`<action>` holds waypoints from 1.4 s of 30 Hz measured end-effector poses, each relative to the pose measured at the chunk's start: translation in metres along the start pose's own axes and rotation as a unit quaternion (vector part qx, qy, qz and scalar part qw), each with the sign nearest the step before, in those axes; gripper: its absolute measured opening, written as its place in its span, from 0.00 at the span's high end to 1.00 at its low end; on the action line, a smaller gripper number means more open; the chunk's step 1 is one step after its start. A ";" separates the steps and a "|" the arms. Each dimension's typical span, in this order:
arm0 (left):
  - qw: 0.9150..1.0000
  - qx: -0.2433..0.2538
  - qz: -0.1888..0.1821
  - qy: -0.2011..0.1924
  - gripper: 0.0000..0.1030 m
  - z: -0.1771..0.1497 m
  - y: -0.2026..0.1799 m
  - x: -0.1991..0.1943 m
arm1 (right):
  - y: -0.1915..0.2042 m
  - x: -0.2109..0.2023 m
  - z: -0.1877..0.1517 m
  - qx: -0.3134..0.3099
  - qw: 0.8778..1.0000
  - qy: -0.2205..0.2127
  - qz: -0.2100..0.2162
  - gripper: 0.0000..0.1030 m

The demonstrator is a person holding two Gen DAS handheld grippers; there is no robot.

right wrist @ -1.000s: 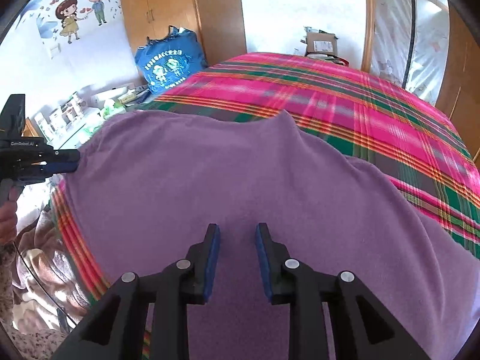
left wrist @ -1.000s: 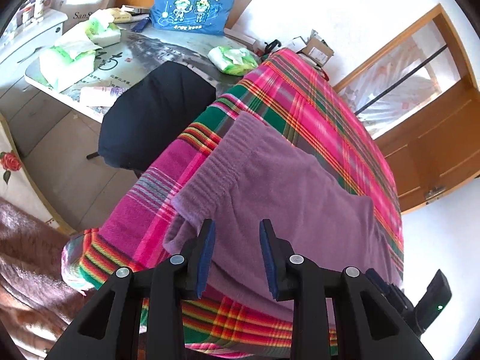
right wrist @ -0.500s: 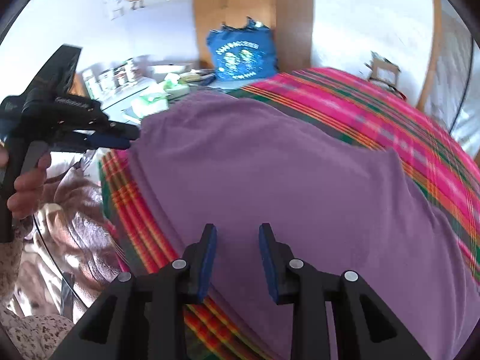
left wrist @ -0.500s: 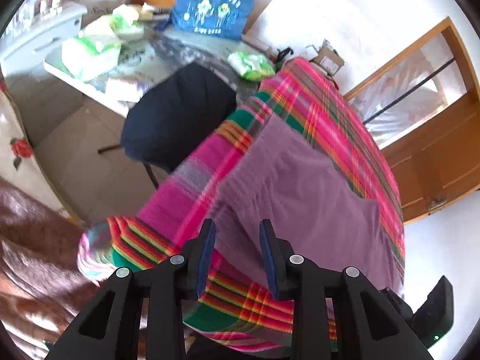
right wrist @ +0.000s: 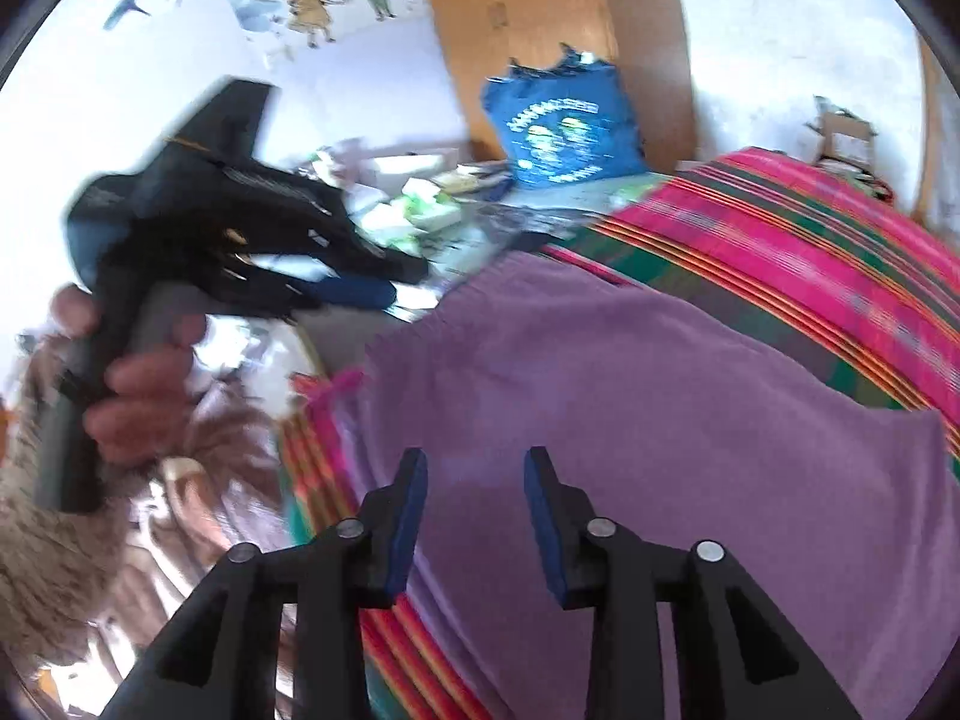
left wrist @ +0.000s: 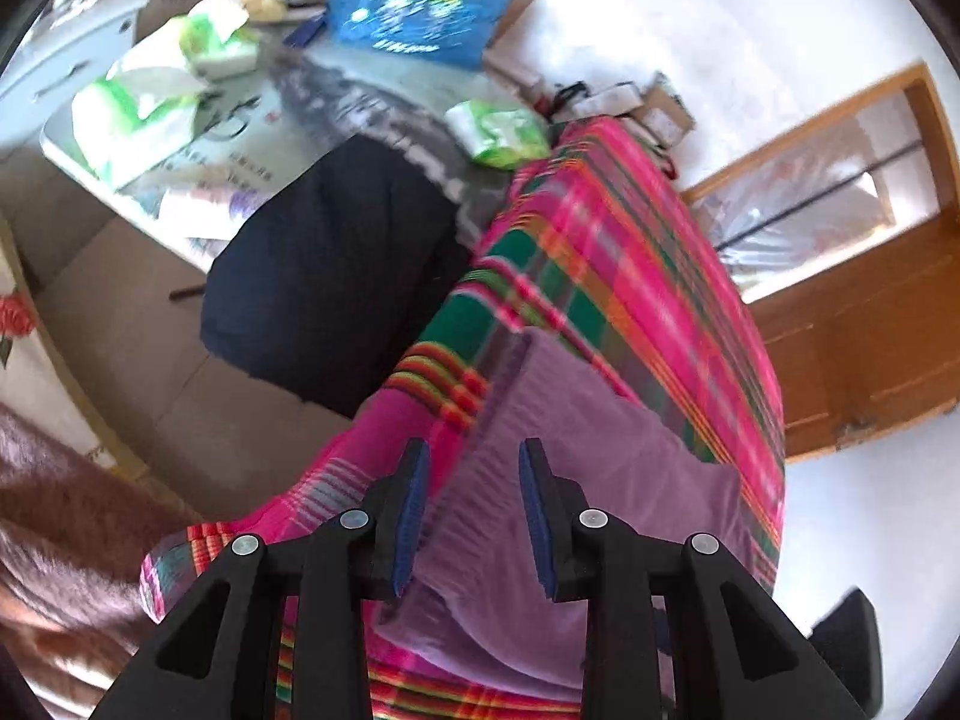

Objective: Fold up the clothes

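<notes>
Purple garment [right wrist: 630, 408] lies flat on the plaid bedspread [right wrist: 810, 252], near the bed's front-left corner; its left side w/ the ribbed band [left wrist: 480, 480] runs along the bed edge. Looks already doubled over, a second layer shows under the near edge in the left wrist view, but can't confirm the fold count.

Left gripper [left wrist: 471, 510]: fingers apart, moderate gap, nothing between them, hovering over the ribbed band. Right gripper [right wrist: 474, 510]: same, fingers apart w/ nothing held, over the near-left part of the garment. The left unit also shows in the right wrist view, held in the person's hand [right wrist: 138, 384] off the bed's left side; blurry there.

Handling, my read:
- Soft knit, fleece-ish, light. No stiffness, so it'll drape and sag between two grip pts.
- Not slippery; the nap should grip the blue pads [left wrist: 411, 516] OK. Not fragile.
- Thick where doubled, so the fingers need enough gap to swallow both layers, else only the top one lifts.
- Bedspread underneath is loose cloth, risk of pinching it along w/ the garment.

Where to grab: corners or edge, not mid-panel. Left on the ribbed band corner (firmer, thicker), right on the near edge further along. Lift both together to keep the edge straight.

Other stuff: blue bag [right wrist: 564, 132], black chair [left wrist: 324, 294], cluttered table [left wrist: 252, 138], all well apart from the garment.
</notes>
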State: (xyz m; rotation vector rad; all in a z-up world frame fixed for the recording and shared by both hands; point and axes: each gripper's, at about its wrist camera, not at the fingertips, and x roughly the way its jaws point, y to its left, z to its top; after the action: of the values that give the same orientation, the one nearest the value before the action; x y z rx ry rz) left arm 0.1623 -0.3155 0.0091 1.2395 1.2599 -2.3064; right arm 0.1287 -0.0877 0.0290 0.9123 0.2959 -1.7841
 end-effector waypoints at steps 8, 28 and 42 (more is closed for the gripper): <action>1.000 -0.028 -0.012 0.005 0.69 -0.011 0.021 -0.005 | 0.042 0.048 0.024 -0.087 0.996 0.007 -0.020 0.63; 0.992 -0.075 -0.102 0.011 0.69 -0.002 0.024 -0.009 | 0.005 0.016 0.048 -0.005 0.999 -0.043 -0.032 0.89; 0.980 -0.079 -0.180 0.036 0.69 -0.017 -0.005 0.021 | -0.037 -0.036 0.076 0.084 0.988 -0.127 0.001 0.90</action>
State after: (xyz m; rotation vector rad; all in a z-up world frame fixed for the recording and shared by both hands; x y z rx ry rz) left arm 0.1564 -0.2953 -0.0094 1.1270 1.7836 -2.3517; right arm 0.0678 -0.0924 0.0977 0.7893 -0.0180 -1.9194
